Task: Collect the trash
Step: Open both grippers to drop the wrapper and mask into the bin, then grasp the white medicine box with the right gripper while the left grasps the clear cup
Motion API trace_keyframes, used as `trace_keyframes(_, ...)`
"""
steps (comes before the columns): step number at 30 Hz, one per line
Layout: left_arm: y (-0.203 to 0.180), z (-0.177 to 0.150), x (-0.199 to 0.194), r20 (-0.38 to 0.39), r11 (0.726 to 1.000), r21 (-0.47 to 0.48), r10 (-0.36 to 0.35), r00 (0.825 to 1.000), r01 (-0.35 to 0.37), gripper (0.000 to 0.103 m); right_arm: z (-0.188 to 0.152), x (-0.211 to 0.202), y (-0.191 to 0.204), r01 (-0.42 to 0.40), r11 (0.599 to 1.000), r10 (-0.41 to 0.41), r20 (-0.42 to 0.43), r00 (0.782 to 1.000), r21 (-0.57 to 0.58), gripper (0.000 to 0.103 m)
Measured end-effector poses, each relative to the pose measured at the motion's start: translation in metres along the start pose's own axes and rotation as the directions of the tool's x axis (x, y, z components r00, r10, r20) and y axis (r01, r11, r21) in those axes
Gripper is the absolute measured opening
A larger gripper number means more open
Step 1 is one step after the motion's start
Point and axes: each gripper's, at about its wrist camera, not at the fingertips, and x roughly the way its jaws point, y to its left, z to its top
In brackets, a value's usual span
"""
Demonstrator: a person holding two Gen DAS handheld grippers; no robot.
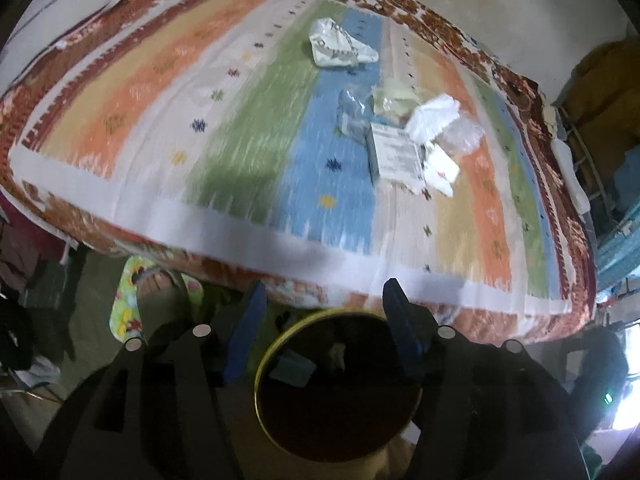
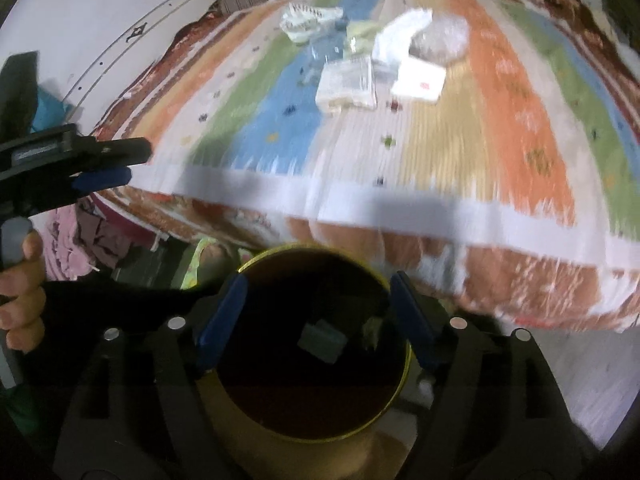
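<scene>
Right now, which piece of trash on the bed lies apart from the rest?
The crumpled printed wrapper on the green-blue stripes; the other scraps huddle around the flat labelled packet.

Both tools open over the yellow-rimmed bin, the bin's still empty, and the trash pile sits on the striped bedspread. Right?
Not quite: the bin is not empty. The right wrist view shows a small grey piece already inside. Both tools are open, and the trash pile lies on the bedspread.

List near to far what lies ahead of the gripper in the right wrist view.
Right gripper → yellow-rimmed bin → bedspread edge → printed flat packet → crumpled printed wrapper.
</scene>
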Motion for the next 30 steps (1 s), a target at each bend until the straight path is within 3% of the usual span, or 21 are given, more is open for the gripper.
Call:
trace_keyframes(4,-0.002,0.017,0.006,0.016,1.000,0.000,-0.001,1.000,0.001,0.062,0.010,-0.002,0.001,0.057,0.998,-0.057,0.028,0.998,-0.025,0.075)
trace_keyframes(8,-0.009,0.032,0.009,0.051,0.999,0.038,-0.017,0.999,0.015,0.071,0.019,-0.006,0.010,0.084,0.994,-0.079,0.073,0.994,-0.076,0.084)
trace_keyframes(14,-0.018,0.058,0.015,0.123,0.992,0.107,0.050,0.991,-0.064,0.074,0.032,0.002,0.012,0.103,0.991,-0.094,0.113,0.989,-0.083,0.089)
trace_keyframes(20,-0.018,0.082,0.029,0.142,0.992,0.109,0.048,0.989,-0.064,0.074,0.047,0.017,0.007,0.122,0.992,-0.117,0.120,0.986,-0.034,0.091)
trace_keyframes(25,-0.025,0.100,0.032,0.219,0.988,0.149,0.014,0.976,-0.048,0.091,0.062,0.029,0.007,0.158,0.987,-0.150,0.161,0.976,-0.039,0.094)
trace_keyframes(27,-0.026,0.107,0.038,0.227,0.986,0.167,-0.012,0.974,-0.026,0.093,0.070,0.037,0.004,0.156,0.987,-0.149,0.166,0.975,-0.029,0.094)
trace_keyframes(30,-0.023,0.114,0.054,0.230,0.981,0.184,0.017,0.973,-0.061,0.094,0.079,0.042,-0.004,0.163,0.987,-0.162,0.198,0.967,0.016,0.094)
